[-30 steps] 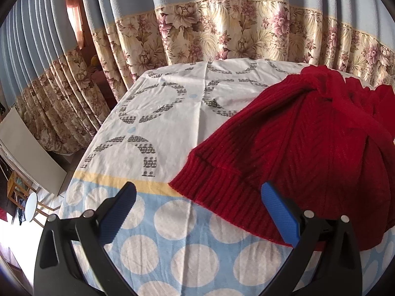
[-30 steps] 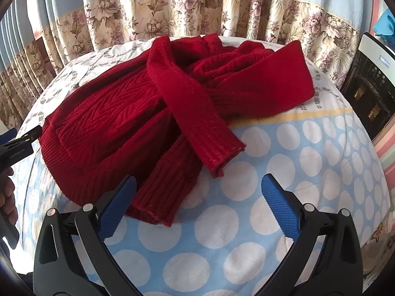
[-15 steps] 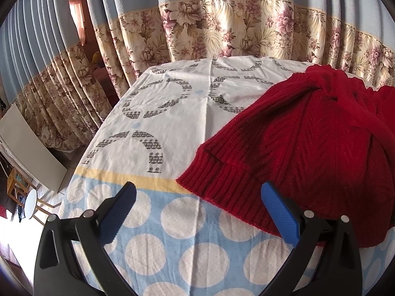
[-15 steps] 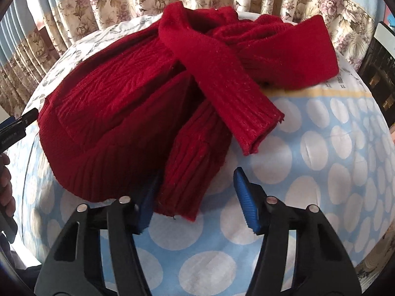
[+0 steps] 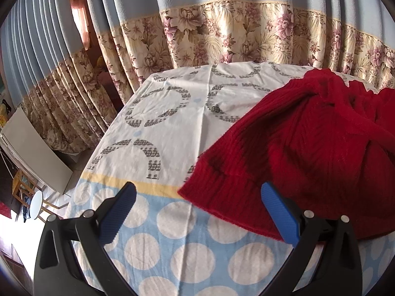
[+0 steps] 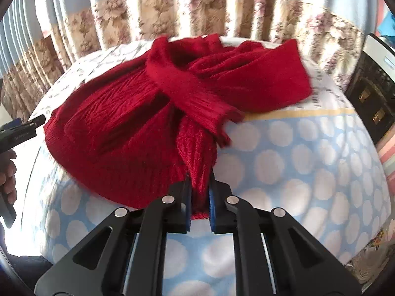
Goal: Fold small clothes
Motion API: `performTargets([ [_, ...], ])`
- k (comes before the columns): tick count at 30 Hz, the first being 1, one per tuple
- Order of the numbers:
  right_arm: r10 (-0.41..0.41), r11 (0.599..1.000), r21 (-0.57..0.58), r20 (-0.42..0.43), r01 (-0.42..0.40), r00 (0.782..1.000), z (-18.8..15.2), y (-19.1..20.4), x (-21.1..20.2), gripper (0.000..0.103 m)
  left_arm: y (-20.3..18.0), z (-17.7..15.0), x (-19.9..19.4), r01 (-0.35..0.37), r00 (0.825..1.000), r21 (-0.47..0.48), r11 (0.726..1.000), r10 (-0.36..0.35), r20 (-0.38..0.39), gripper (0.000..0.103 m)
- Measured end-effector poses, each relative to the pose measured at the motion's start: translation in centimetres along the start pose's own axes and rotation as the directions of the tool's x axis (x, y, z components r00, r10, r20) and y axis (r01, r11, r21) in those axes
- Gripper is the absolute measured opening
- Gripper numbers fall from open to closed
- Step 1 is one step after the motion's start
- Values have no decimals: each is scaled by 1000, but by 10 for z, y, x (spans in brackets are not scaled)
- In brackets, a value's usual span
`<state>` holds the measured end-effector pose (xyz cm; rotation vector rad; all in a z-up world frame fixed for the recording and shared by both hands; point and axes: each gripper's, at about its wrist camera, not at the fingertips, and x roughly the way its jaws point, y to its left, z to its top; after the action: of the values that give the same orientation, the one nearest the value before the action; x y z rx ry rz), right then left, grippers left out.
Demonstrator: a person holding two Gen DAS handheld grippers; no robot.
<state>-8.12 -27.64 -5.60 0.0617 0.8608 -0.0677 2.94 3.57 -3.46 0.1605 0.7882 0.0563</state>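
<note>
A red knit sweater (image 6: 118, 123) lies bunched on the table, its sleeves crossed over the body. It also shows at the right of the left wrist view (image 5: 308, 148). My right gripper (image 6: 199, 197) is shut on the ribbed cuff of the near sleeve (image 6: 196, 153), which runs up between the blue pads. My left gripper (image 5: 197, 204) is open and empty, just in front of the sweater's ribbed hem (image 5: 222, 204); its right pad (image 5: 279, 212) overlaps the hem edge. The left gripper's tip (image 6: 22, 130) shows at the left edge of the right wrist view.
The table wears a cloth (image 5: 172, 246) with white dots on blue near me and grey rings on white farther off. Floral curtains (image 5: 222, 32) hang behind. A black and white appliance (image 6: 370, 86) stands at the right. A white board (image 5: 32, 148) leans at the left.
My right gripper moved in and closed on the sleeve cuff, which was lying free between open jaws before. My left gripper stayed open and shifted slightly left of the hem.
</note>
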Motion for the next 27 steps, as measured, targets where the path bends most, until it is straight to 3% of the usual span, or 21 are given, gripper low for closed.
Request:
performTargets([
  [8, -96, 991, 99, 53, 90, 994, -4, -73, -27, 9, -29, 8, -7, -21, 1000, 7, 1000, 21, -7, 101],
  [10, -109, 989, 104, 50, 103, 993, -3, -89, -29, 10, -41, 7, -5, 7, 1000, 8, 1000, -7, -27, 101],
  [13, -101, 990, 100, 45, 97, 994, -3, -109, -21, 9, -63, 3, 2, 73, 994, 28, 997, -70, -81, 101],
  [17, -68, 995, 76, 42, 64, 997, -2, -115, -12, 9, -86, -12, 14, 62, 991, 73, 995, -53, -126, 101],
  [22, -30, 997, 71, 52, 26, 998, 3, -123, -8, 9, -89, -19, 26, 103, 984, 47, 994, -95, -149, 99],
  [23, -25, 997, 70, 53, 21, 998, 3, -124, -7, 9, -89, -19, 28, 127, 981, 36, 991, -120, -154, 92],
  [24, -20, 997, 71, 55, 16, 998, 4, -124, -6, 10, -87, -19, 27, 157, 976, 17, 988, -152, -156, 76],
  [26, -16, 997, 70, 59, 12, 998, 3, -122, -6, 10, -87, -18, 25, 223, 961, -13, 975, -222, -167, 58],
  [27, -16, 997, 70, 60, 12, 998, 3, -121, -5, 10, -90, -16, 22, 213, 965, 17, 977, -208, -157, 46],
])
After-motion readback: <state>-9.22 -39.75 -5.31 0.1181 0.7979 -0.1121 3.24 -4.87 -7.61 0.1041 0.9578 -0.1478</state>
